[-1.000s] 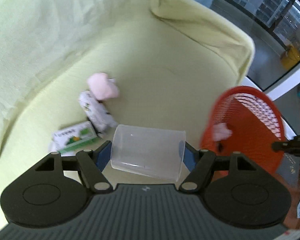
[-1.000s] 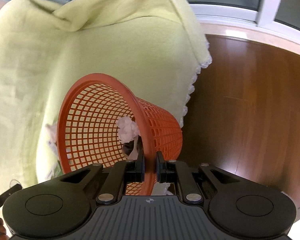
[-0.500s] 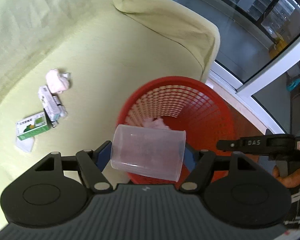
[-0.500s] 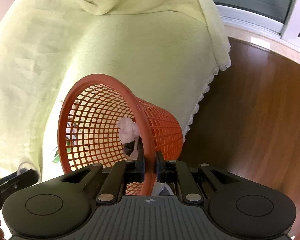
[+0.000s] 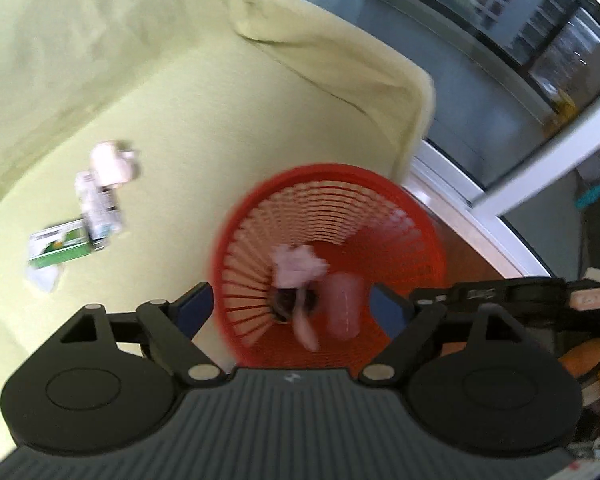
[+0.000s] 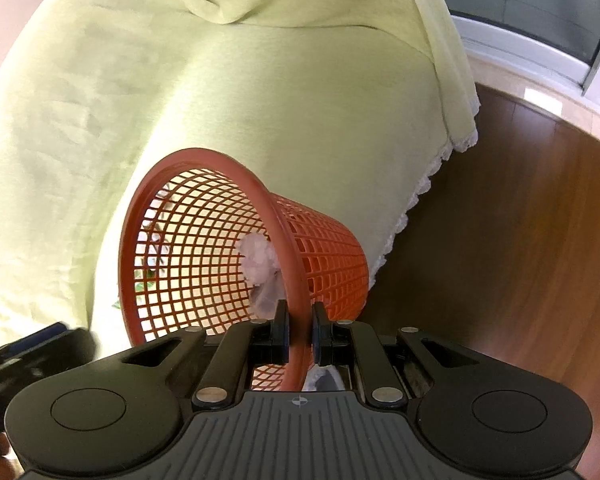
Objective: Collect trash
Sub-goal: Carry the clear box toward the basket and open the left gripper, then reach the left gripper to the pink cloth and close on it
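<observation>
A red mesh basket (image 5: 404, 216) is held up beside the yellow-green sofa, with my right gripper (image 6: 298, 330) shut on the basket (image 6: 204, 168) rim. My left gripper (image 5: 290, 304) is open above the basket mouth, nothing between its fingers. A clear plastic cup (image 5: 342, 306) lies blurred inside the basket beside a crumpled pink tissue (image 5: 296, 266). The same tissue (image 6: 260, 258) shows inside the basket in the right wrist view. On the sofa seat lie a pink tissue ball (image 5: 110, 160), a white wrapper (image 5: 96, 210) and a green-and-white carton (image 5: 60, 246).
The sofa (image 5: 220, 92) has a draped cover with a lace hem (image 6: 424, 184). Dark wood floor (image 6: 520, 260) lies to its right, under a window frame (image 5: 540, 184). A small white scrap (image 5: 44, 280) sits by the carton.
My left gripper opened and the clear cup dropped from its fingers into the basket. The right gripper kept its hold on the rim.
</observation>
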